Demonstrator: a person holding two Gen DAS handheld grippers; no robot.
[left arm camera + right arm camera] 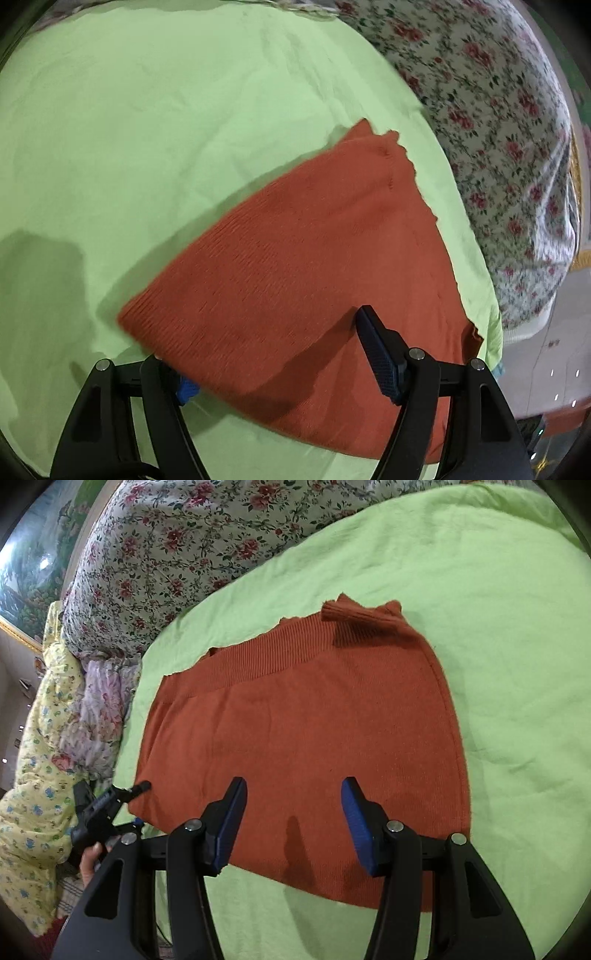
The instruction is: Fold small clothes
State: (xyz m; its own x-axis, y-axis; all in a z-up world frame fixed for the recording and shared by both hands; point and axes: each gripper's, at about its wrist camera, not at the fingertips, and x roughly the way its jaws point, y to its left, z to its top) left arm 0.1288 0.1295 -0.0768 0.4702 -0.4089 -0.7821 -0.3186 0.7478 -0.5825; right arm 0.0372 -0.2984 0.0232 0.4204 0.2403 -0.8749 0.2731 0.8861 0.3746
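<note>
A rust-orange knitted garment (pixel 303 731) lies folded flat on a light green sheet (pixel 498 627); it also shows in the left wrist view (pixel 295 266). A ribbed cuff (pixel 358 616) lies folded over its far edge. My right gripper (pixel 293 812) is open and empty, just above the garment's near edge. My left gripper (pixel 273 354) is open over the garment's corner: its right finger (pixel 376 350) is above the cloth, its left finger is under the cloth edge. The left gripper also shows at the garment's left edge in the right wrist view (pixel 142 786).
A floral quilt (pixel 177 554) lies bunched beyond the green sheet, also seen in the left wrist view (pixel 498 129). A yellow patterned blanket (pixel 40 738) and a pale flowered cloth (pixel 99 709) are piled at the left. A landscape picture (pixel 33 561) hangs behind.
</note>
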